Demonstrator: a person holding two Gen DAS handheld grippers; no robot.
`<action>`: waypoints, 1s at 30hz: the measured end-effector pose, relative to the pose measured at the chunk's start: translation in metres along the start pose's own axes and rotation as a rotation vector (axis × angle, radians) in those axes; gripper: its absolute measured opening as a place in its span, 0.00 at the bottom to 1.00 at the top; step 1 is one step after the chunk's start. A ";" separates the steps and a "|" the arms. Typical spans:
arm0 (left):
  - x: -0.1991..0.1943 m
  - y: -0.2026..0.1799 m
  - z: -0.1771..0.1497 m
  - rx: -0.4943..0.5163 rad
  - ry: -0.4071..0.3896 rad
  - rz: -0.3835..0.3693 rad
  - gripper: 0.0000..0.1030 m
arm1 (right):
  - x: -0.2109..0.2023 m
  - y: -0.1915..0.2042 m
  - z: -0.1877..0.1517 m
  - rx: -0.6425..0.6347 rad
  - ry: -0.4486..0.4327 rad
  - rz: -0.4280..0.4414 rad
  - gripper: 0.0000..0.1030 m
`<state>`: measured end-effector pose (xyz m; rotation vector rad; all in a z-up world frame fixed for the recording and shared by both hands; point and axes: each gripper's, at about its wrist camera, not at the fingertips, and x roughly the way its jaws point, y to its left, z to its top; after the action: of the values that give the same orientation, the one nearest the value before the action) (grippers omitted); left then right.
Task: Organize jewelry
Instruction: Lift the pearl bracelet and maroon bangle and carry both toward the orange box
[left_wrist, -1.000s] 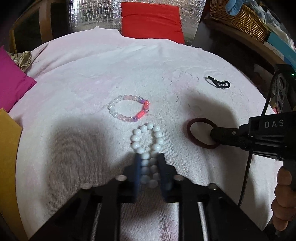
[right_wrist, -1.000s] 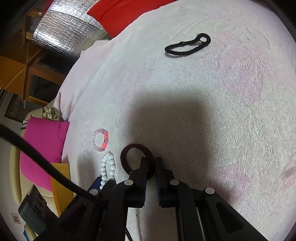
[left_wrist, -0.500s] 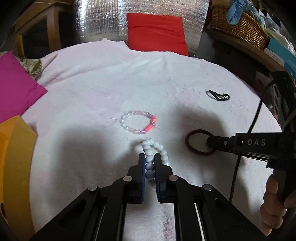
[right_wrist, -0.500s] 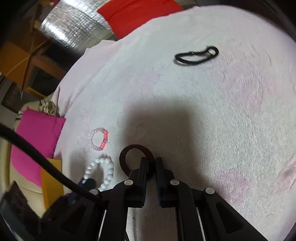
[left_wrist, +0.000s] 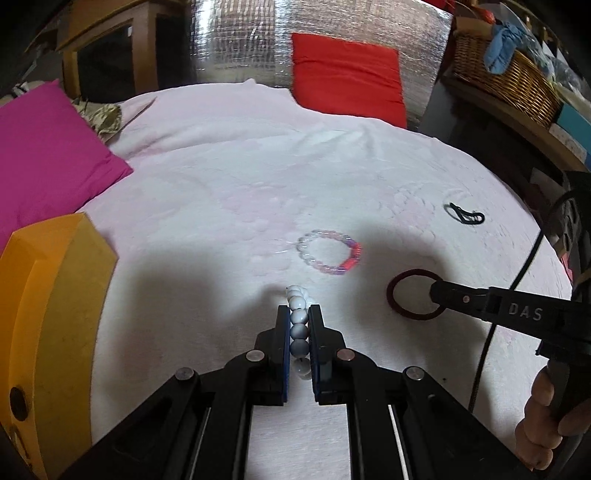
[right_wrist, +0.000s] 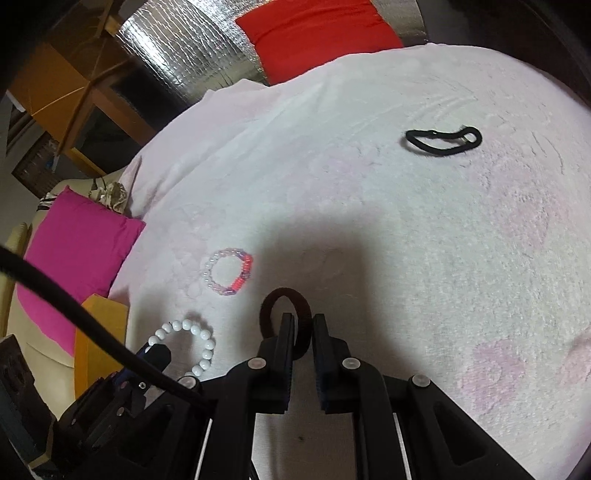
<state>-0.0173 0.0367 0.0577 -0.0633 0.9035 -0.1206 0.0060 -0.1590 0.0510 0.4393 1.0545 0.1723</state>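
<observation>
The left gripper (left_wrist: 298, 314) is clamping a white bead bracelet (left_wrist: 297, 309) above the pale pink blanket (left_wrist: 229, 177). At its three o'clock, the right gripper (right_wrist: 303, 323) is pinching a dark red hair tie (right_wrist: 285, 301). A pink beaded bracelet (left_wrist: 330, 251) is lying at one o'clock.

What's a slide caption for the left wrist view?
Left gripper clamps a white bead bracelet while the right gripper grips a maroon hair tie above the pink blanket.

The only lettering I can read is "DAS", in pale capitals on the black side of my right gripper (left_wrist: 439, 295), seen from my left wrist.
</observation>
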 end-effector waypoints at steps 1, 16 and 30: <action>0.000 0.004 0.000 -0.006 0.002 -0.001 0.09 | 0.000 0.002 0.000 -0.001 -0.003 0.006 0.11; -0.024 0.042 -0.002 -0.064 -0.033 0.006 0.09 | -0.008 0.038 -0.008 -0.074 -0.059 0.082 0.11; -0.059 0.063 -0.005 -0.090 -0.109 -0.002 0.09 | -0.005 0.080 -0.017 -0.188 -0.086 0.082 0.11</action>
<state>-0.0522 0.1072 0.0937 -0.1532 0.7996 -0.0775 -0.0055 -0.0843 0.0822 0.3166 0.9273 0.3203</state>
